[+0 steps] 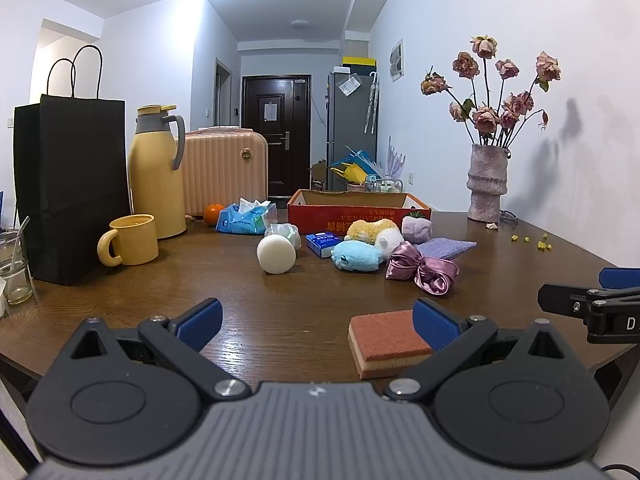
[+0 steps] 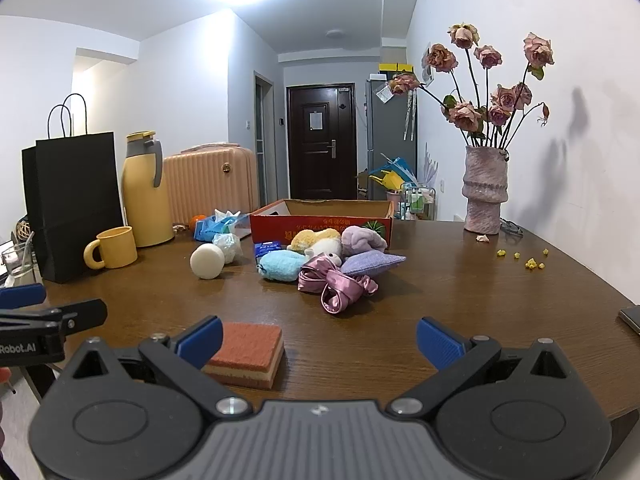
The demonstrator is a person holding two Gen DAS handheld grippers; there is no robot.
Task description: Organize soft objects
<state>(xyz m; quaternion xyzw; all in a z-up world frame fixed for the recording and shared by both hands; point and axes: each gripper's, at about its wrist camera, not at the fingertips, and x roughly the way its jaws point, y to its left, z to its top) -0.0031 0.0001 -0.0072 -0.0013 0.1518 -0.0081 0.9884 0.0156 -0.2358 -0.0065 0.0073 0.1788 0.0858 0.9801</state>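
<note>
Both hand-held grippers are hovering low over the near tabletop [image 1: 240, 280], left hand-held gripper [image 1: 318, 322] and right hand-held gripper [image 2: 320, 342] alike released, grasping nothing. Left of the red cardboard box [image 1: 360, 216] a white sponge puck [image 1: 276, 254] is lying; before it plush toys [image 1: 356, 255] and a satin scrunchie [image 1: 422, 270] are crowding; nearest, a brown sponge [image 1: 386, 342] is waiting. Nothing appears boxed yet, so sorting is barely beginning.
</note>
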